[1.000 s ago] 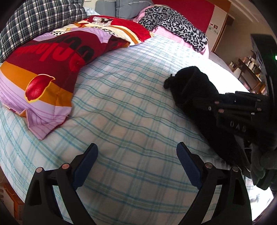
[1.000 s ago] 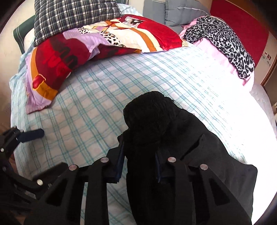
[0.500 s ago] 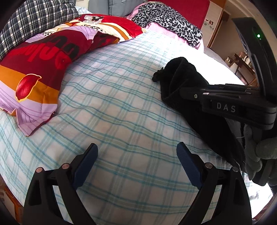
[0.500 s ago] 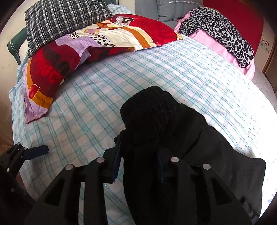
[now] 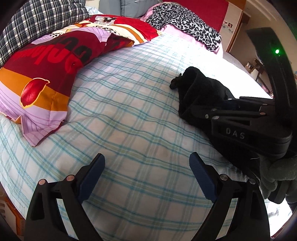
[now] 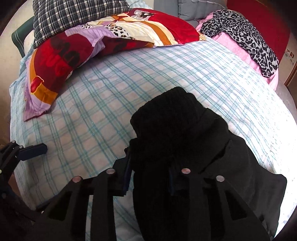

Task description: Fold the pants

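The black pants [image 6: 178, 129] lie on the bed's pale plaid sheet [image 5: 130, 120], bunched into a thick dark bundle with a rounded, ribbed-looking end pointing toward the pillows and a flatter, wider panel spreading out behind it. The fabric is matte and so dark that folds barely read; a small knotted tab sticks out from the rounded end in the left wrist view. The right gripper [image 6: 148, 174] has its jaws drawn narrow and clamped on the bundle, its blue pads pressed into the cloth from both sides. The left gripper [image 5: 146, 178] hovers above bare sheet beside the pants, jaws spread wide and holding nothing. Beyond the pants, a red, orange and lilac printed pillow [image 5: 46, 77] lies at the sheet's far left, with a dark checked pillow [image 6: 74, 16] behind it. A leopard-print cloth [image 6: 245, 39] drapes over pink bedding at the far right of the pants.
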Available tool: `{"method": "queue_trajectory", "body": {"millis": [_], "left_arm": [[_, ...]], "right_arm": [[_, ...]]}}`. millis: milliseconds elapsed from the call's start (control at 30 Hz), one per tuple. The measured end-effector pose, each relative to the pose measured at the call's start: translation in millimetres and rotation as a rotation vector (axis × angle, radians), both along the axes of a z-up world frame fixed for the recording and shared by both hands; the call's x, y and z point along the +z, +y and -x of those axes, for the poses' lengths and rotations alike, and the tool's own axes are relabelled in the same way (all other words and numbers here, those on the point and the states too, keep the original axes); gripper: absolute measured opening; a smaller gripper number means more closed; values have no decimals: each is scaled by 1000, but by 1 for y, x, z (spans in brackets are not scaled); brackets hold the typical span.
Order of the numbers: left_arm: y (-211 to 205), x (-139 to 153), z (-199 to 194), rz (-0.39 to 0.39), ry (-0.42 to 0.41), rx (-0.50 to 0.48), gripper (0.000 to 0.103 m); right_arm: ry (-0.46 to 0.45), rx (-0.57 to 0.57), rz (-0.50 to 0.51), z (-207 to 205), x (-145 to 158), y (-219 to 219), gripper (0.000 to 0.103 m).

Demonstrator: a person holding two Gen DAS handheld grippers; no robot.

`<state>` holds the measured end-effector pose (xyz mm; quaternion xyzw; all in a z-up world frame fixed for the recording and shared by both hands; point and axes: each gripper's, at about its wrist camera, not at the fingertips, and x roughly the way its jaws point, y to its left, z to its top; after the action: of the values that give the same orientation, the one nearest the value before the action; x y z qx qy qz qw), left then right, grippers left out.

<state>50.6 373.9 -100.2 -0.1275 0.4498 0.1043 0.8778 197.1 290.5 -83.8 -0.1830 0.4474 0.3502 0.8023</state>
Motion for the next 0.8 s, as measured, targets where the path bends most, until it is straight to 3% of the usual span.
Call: {"method": "queue_trajectory", "body": {"millis": [433, 800], "left_arm": [[-27, 10, -12, 18, -17, -57, 91], [-103, 11, -37, 16, -20, -231, 91]], "right_arm": [[26, -180, -207, -29, 70, -78, 26], [30, -432, -374, -51, 116, -209, 26]]}}
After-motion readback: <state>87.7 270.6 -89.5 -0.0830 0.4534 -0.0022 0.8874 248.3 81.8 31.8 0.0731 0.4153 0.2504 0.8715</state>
